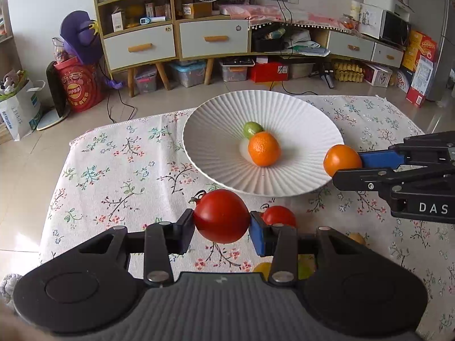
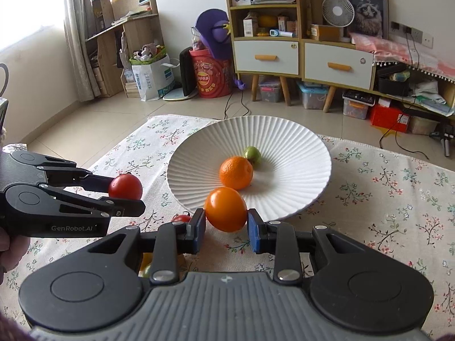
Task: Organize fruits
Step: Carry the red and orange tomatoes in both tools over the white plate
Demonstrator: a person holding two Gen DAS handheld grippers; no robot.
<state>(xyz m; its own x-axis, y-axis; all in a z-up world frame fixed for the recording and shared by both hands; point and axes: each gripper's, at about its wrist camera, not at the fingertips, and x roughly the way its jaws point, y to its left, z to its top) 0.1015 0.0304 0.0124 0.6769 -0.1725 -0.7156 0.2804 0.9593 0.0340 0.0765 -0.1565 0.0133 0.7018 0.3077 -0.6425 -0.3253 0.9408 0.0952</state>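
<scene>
My left gripper is shut on a red tomato, held above the floral cloth just in front of the white ribbed plate; it also shows in the right wrist view with the tomato. My right gripper is shut on a smooth orange fruit at the plate's near rim; it shows in the left wrist view with the fruit. In the plate lie a mandarin and a small green fruit, touching.
A second red tomato lies on the cloth behind my left fingers. Yellow and green fruit lie partly hidden under the grippers. The floral cloth ends at the tiled floor; cabinets stand behind.
</scene>
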